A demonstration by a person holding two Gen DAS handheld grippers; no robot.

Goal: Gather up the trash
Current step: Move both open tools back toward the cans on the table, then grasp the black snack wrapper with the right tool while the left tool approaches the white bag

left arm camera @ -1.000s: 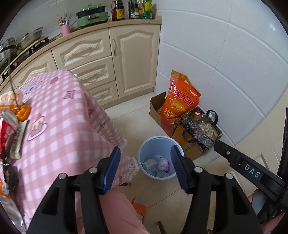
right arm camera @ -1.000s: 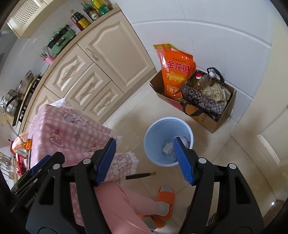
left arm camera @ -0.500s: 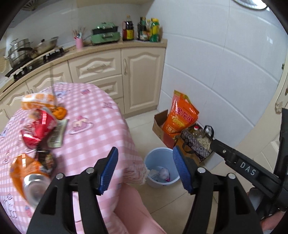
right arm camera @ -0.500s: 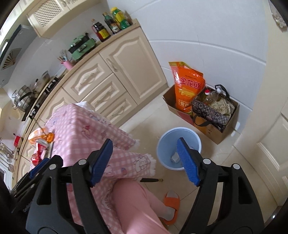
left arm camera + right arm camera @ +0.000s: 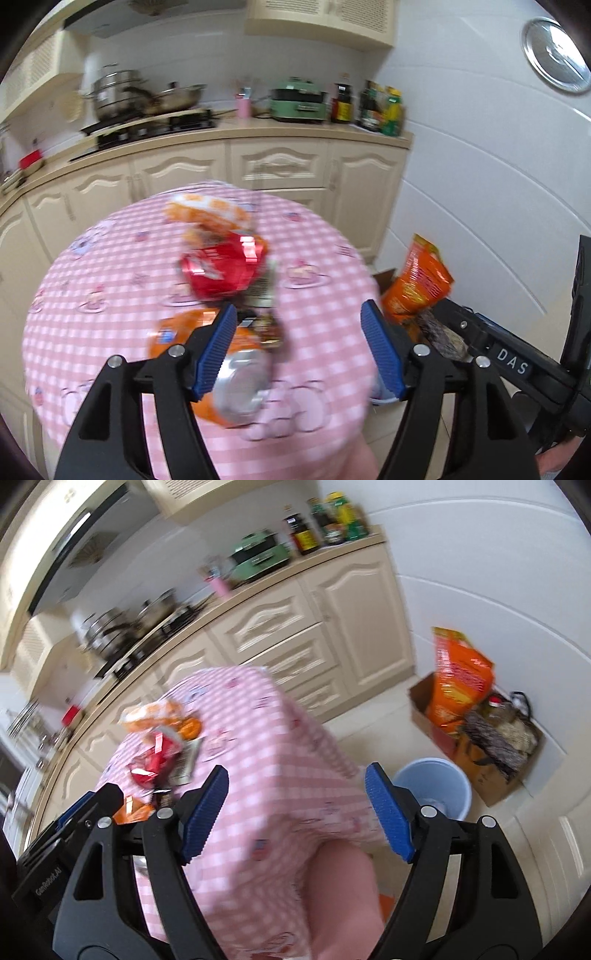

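Note:
Trash lies on the pink checked table [image 5: 92, 295]: a red wrapper [image 5: 221, 269], an orange-and-white bag [image 5: 207, 210], a dark wrapper [image 5: 266, 326] and a silver-topped orange can [image 5: 240, 384]. My left gripper [image 5: 297, 306] hovers above the table's near side, its jaws opening with nothing between them; the can sits under its left finger. My right gripper [image 5: 297, 770] stands open and empty over the table's right edge, with the red wrapper [image 5: 155, 760] off to its left. The light blue bin [image 5: 432, 786] stands on the floor to the right of the table. Both views are blurred.
A cream counter [image 5: 295, 133] behind the table carries a stove with pots, a green appliance and bottles. On the floor by the white wall stand a cardboard box with an orange bag [image 5: 461, 675] and a patterned tote [image 5: 495, 738]. A person's pink-clad leg [image 5: 343, 886] is below the table edge.
Both views have swung up and left from the blue bin on the floor to the table with the trash. Both pairs of jaws stand wider than before.

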